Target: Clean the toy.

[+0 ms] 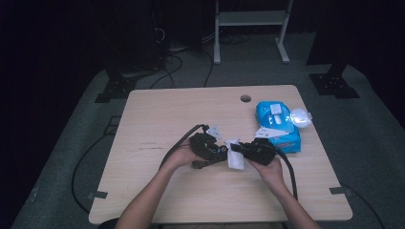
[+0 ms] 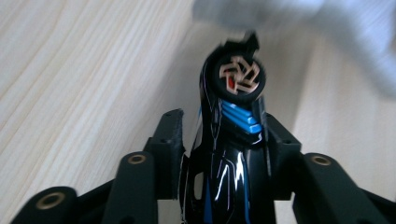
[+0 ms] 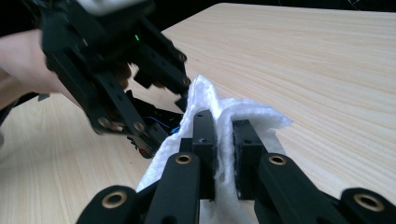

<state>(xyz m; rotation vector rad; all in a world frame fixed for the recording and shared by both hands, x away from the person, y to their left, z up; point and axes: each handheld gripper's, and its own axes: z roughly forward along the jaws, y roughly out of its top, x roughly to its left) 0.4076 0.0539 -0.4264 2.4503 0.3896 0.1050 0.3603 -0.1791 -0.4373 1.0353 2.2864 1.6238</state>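
While the left tongs [image 2: 219, 140] loosely grip a glossy, hard, slippery toy car [image 2: 231, 154] beside the blue wipes pack [image 1: 278, 126], the right tongs [image 3: 225, 140] pinch a soft, light wipe [image 3: 243, 114] against it.

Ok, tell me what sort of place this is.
Probably a lab or studio set up for recording, not a home. A lone wooden table stands on grey carpet amid dark surroundings, cables trail across the floor, and stand bases sit beyond the table.

A lab or recording studio: a lone wooden table [image 1: 157, 191] on grey carpet [image 1: 367, 124] (black drapes around), cables [image 1: 172, 62] and stands [image 1: 250, 19] behind
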